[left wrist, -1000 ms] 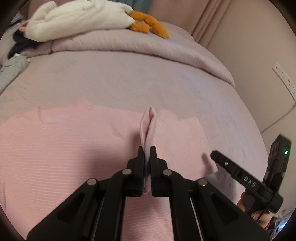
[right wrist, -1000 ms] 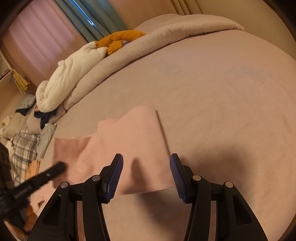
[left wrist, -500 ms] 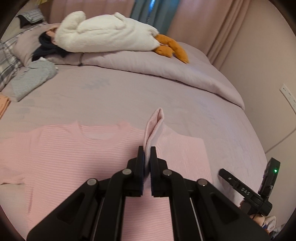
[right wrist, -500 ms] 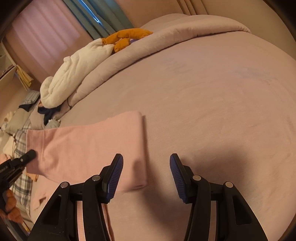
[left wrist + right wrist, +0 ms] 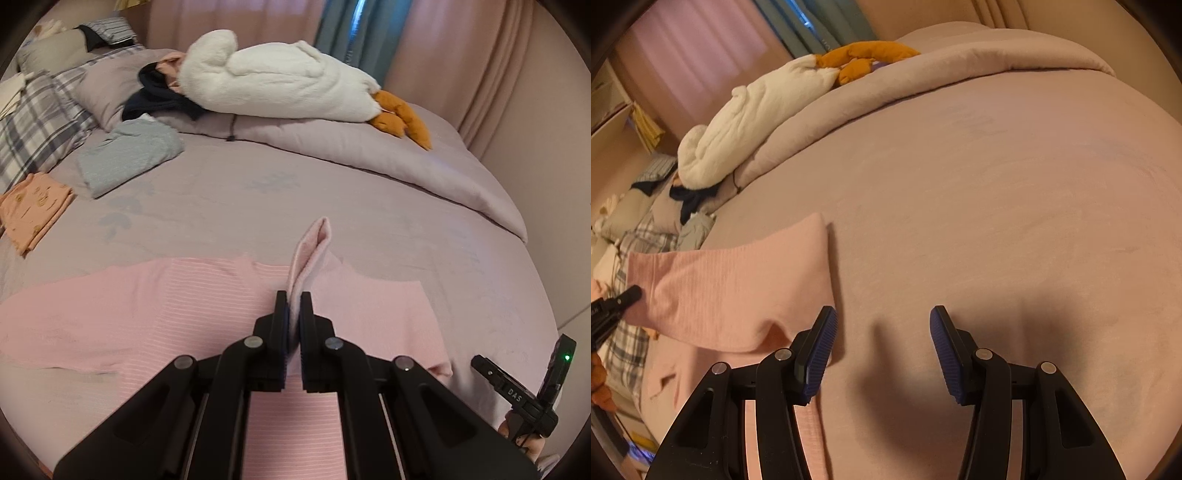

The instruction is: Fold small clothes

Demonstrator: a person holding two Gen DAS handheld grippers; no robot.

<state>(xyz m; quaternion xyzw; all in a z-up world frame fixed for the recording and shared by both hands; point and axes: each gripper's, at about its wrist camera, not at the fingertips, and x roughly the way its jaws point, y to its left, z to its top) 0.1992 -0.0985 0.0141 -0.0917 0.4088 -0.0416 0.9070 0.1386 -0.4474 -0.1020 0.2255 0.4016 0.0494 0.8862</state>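
A pink striped top [image 5: 155, 314] lies spread on the mauve bedsheet [image 5: 258, 199]. My left gripper [image 5: 293, 317] is shut on its right sleeve [image 5: 310, 243], whose cuff sticks up between the pads; the sleeve is folded across the top's body. In the right wrist view the same pink top [image 5: 738, 284] lies to the left, its folded edge beside my left fingertip [image 5: 820, 343]. My right gripper [image 5: 881, 347] stands open over bare sheet with nothing between its fingers. The right gripper's body [image 5: 524, 391] shows at the lower right of the left wrist view.
A white plush goose [image 5: 273, 85] with orange feet lies on the rolled duvet [image 5: 388, 162] at the far side. A folded grey garment [image 5: 125, 158], an orange garment [image 5: 33, 206] and plaid pillows [image 5: 33, 122] sit at the far left. A wall [image 5: 535, 122] borders the bed's right.
My left gripper has carried the pinched sleeve leftward and slightly up across the top. The folded pink cloth slid left out from between the right gripper's fingers, which stayed open.
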